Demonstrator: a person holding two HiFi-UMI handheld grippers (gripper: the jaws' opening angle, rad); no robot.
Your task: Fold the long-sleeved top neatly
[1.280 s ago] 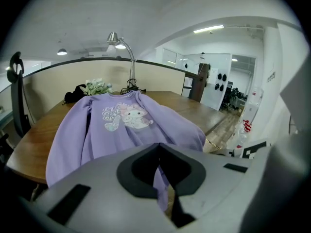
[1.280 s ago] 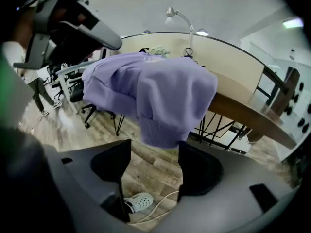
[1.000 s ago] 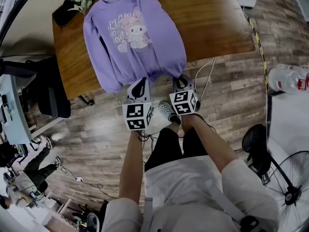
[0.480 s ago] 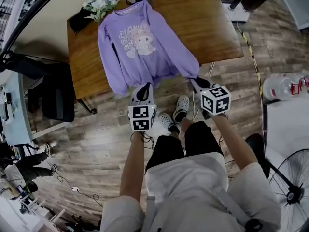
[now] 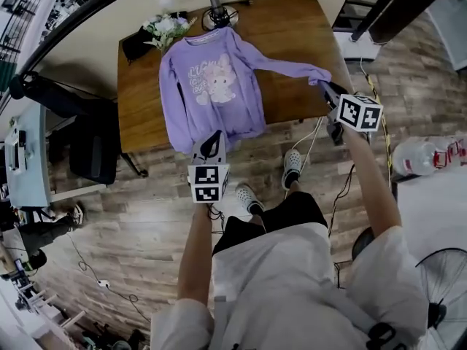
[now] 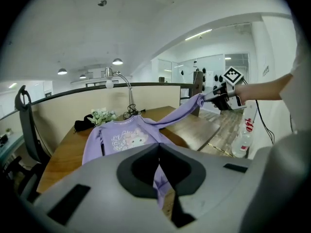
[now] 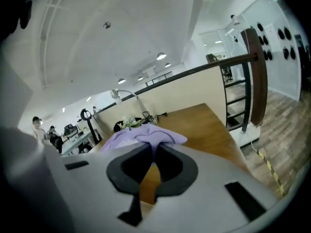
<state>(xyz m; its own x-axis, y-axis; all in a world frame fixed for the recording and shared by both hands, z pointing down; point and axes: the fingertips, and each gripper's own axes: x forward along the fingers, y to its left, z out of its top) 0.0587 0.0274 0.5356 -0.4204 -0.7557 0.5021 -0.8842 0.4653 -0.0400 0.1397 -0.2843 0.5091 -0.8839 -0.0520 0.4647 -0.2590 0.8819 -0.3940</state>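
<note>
Two grippers hold one purple top (image 5: pixel 211 86), which lies print-up on the table (image 5: pixel 292 35). The left gripper (image 5: pixel 212 137) is clamped on the hem at the near edge. The right gripper (image 5: pixel 326 87) pinches one sleeve's cuff at the near right corner, that sleeve stretched out. One lamp (image 5: pixel 219 18) and one bunch of flowers (image 5: pixel 166 26) stand at the far edge.

Table (image 5: pixel 299 28) lies bare at right; lamp (image 5: pixel 217 14) and flowers (image 5: pixel 166 26) crowd far edge.

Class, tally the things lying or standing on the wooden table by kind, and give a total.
Purple long-sleeved top: 1
Bunch of flowers: 1
Desk lamp: 1
Black object: 1
Total: 4
</note>
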